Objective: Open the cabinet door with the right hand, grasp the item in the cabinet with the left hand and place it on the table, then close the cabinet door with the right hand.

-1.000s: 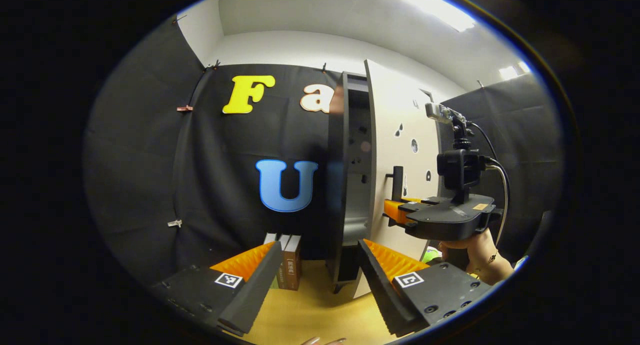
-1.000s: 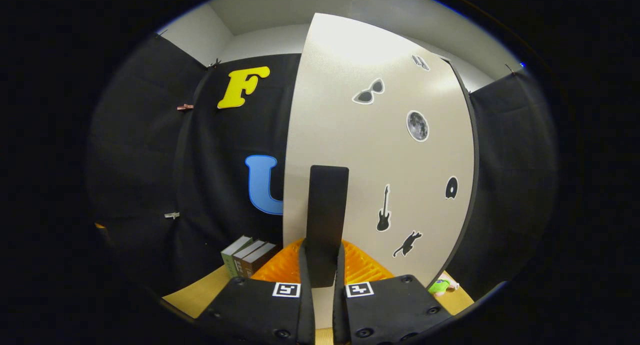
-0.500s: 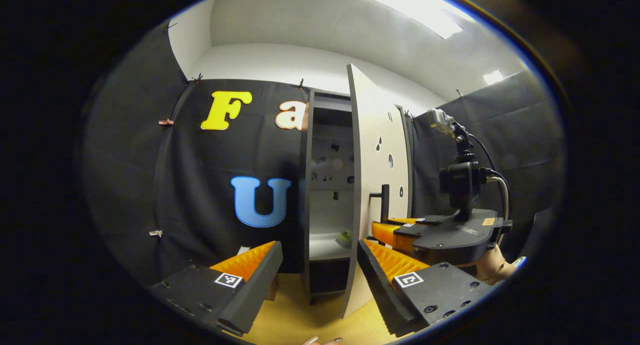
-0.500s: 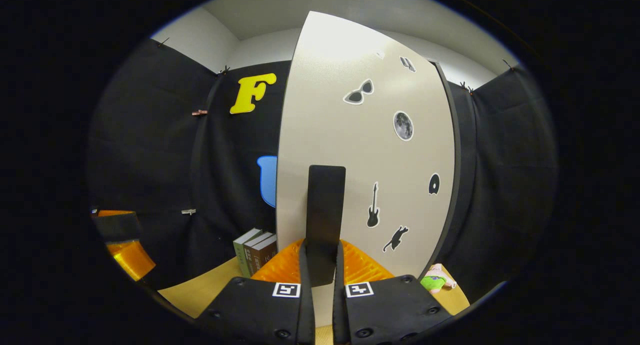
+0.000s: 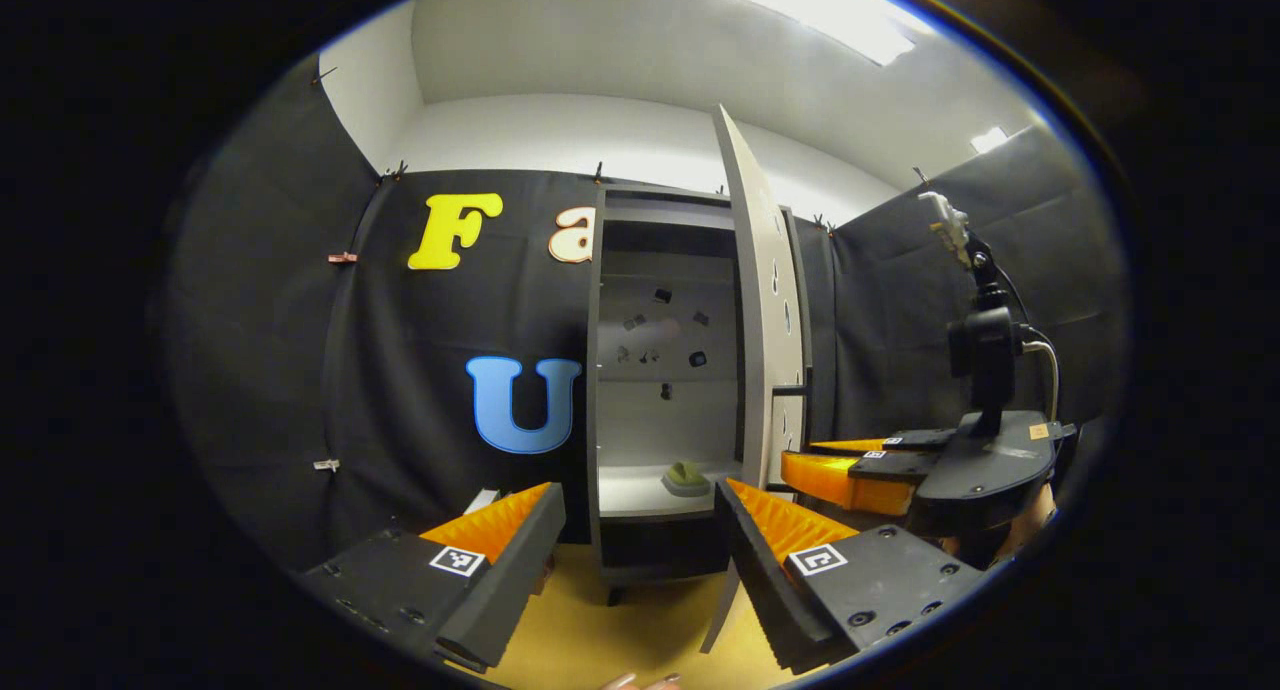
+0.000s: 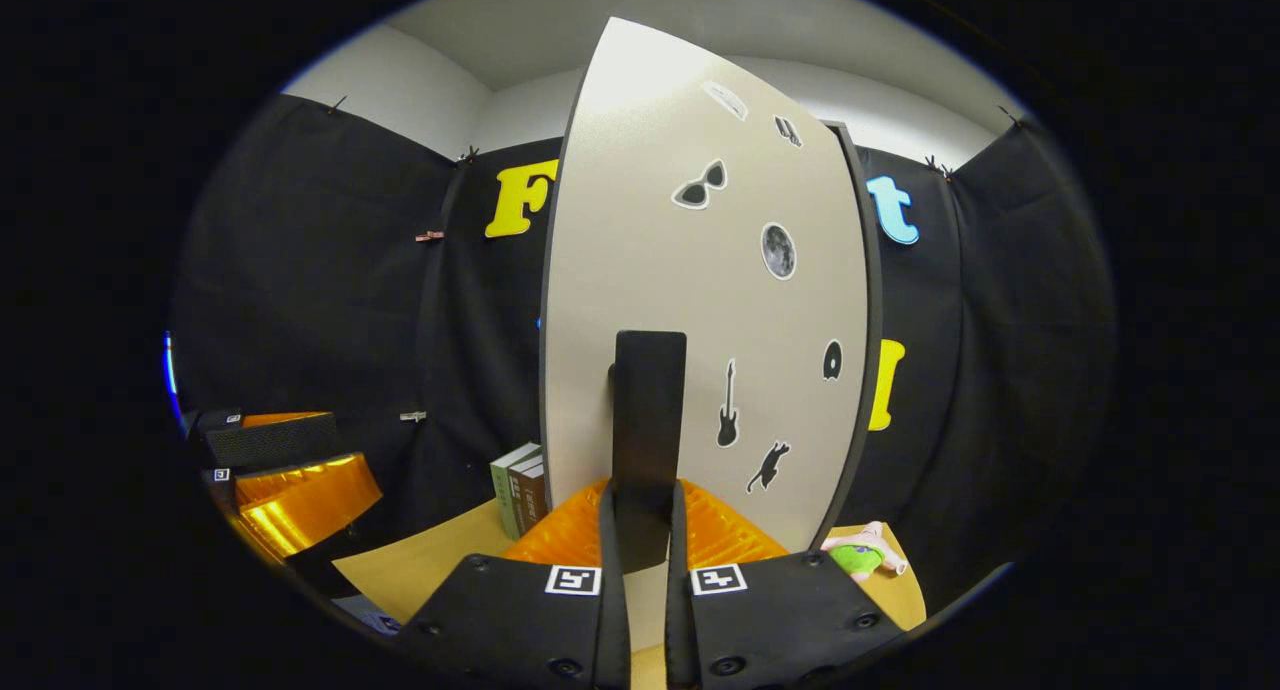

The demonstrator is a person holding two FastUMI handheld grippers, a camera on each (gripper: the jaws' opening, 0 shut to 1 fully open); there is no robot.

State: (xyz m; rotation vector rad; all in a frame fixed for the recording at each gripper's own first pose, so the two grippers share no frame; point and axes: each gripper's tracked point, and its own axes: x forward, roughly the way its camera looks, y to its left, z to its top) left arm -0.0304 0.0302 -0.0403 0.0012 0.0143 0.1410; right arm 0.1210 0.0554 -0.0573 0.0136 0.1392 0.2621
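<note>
Your right gripper (image 6: 640, 530) is level, its two fingers pressed together on the upright door handle (image 6: 648, 440). Your left gripper (image 5: 640, 530) is held level, its fingers spread wide apart, gripping nothing. Your right gripper sits off to its right.

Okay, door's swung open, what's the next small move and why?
Probably reach the open left gripper forward toward the green item on the cabinet shelf: the door stands wide, held by the right gripper shut on its handle.
</note>
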